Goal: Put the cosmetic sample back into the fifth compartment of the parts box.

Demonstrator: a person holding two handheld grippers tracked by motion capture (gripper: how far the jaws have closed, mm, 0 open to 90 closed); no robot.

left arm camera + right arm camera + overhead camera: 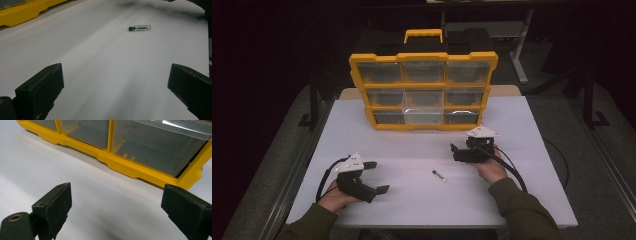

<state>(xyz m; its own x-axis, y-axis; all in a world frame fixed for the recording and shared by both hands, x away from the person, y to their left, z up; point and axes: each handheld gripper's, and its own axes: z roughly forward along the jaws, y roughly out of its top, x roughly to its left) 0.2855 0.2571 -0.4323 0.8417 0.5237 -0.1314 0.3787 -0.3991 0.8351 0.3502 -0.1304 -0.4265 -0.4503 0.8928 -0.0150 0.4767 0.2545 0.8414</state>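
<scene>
A small clear vial with a black cap point(439, 175) lies on its side on the white table point(412, 150), between the two hands. My left gripper point(378, 176) rests low at the front left, jaws wide open and pointing right toward the vial. In the left gripper view the vial point(140, 27) lies well ahead of the open left gripper point(116, 68), nothing between the jaws. My right gripper point(454, 153) hovers right of the vial, near the organizer's front. Its open right gripper point(116, 187) is empty and faces the yellow frame point(125, 167).
A yellow organizer point(423, 90) with clear drawers and a handle stands at the back centre of the table. Its bottom middle drawer point(423, 116) looks pulled out slightly. Cables trail from both grippers. Dark floor and table legs surround the table.
</scene>
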